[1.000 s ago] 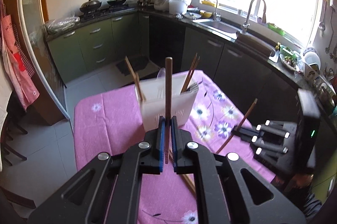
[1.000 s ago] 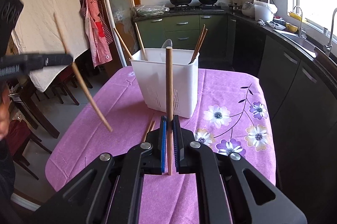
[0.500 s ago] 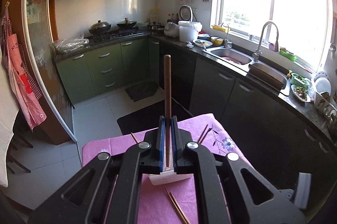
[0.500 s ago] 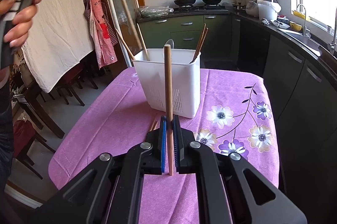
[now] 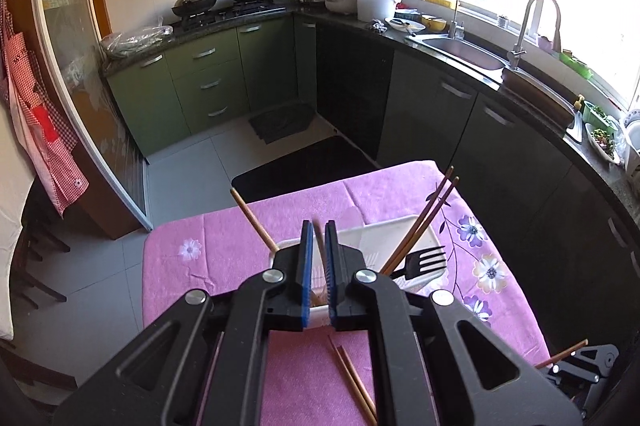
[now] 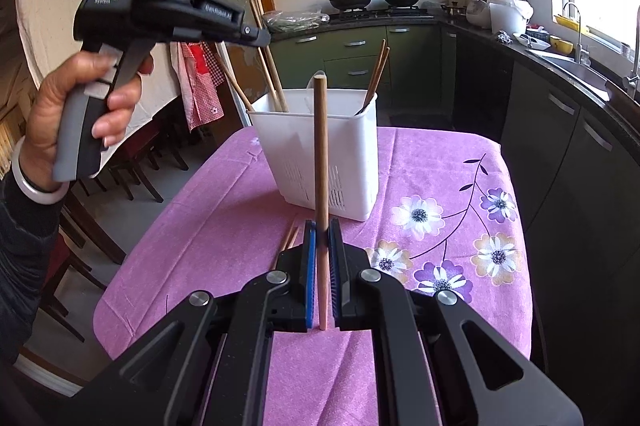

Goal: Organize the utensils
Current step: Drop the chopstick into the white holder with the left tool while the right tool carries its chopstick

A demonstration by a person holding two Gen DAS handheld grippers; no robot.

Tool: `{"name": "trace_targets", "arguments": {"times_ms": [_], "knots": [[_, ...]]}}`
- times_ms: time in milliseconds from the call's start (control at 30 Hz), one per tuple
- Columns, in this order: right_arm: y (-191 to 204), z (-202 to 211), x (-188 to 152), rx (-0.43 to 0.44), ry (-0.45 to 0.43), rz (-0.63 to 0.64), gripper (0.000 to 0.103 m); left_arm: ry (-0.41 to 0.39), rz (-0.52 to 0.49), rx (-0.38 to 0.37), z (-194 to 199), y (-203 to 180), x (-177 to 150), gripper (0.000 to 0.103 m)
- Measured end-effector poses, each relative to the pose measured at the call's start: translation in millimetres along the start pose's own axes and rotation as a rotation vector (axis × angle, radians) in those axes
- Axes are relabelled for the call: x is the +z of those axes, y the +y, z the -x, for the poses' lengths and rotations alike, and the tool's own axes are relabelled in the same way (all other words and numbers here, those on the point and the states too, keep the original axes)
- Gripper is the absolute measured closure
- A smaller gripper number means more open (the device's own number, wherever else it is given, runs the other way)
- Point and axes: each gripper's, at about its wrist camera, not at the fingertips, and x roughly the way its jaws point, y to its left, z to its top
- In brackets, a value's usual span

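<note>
My left gripper (image 5: 316,258) hangs over the white utensil holder (image 6: 320,154), jaws slightly parted around a chopstick (image 5: 319,238) standing in it. My right gripper (image 6: 322,266) pinches another chopstick (image 6: 321,162) upright near the table's (image 6: 440,162) front edge.

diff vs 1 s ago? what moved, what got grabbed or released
The left gripper rose from table level, swung over the white utensil holder and tipped down; its chopstick, earlier upright between the pads, now runs down into the holder. Whether it is released cannot be told. The right gripper stays shut on its upright chopstick in front of the holder. Holder, its fork and the loose pair on the cloth unchanged.
</note>
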Motion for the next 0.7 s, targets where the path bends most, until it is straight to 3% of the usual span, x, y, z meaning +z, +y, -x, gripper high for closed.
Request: {"name": "trace_targets", "arguments": {"times_ms": [67, 100, 133, 267, 400, 567, 700], "knots": [[0, 0, 1, 0.002, 0.003, -0.001, 0.096, -0.019, 0.011, -0.015, 12, 4, -3, 0.085], [1, 0, 2, 0.005, 0.003, -0.003, 0.096, -0.031, 0.017, -0.019, 18, 5, -5, 0.063], [0, 0, 4, 0.009, 0.001, -0.005, 0.096, -0.059, 0.028, -0.022, 30, 8, -9, 0.048], [1, 13, 26, 0.030, -0.043, -0.011, 0.096, -0.161, 0.014, -0.001, 75, 12, -23, 0.044], [1, 39, 70, 0.070, -0.149, -0.024, 0.096, -0.205, 0.023, 0.004, 108, 18, -45, 0.021], [-1, 59, 132, 0.116, -0.289, -0.062, 0.096, -0.215, 0.020, 0.016, 129, 25, -72, 0.018], [-9, 47, 169, 0.050, -0.333, -0.091, 0.096, -0.182, 0.023, 0.017, 130, 31, -93, 0.017]]}}
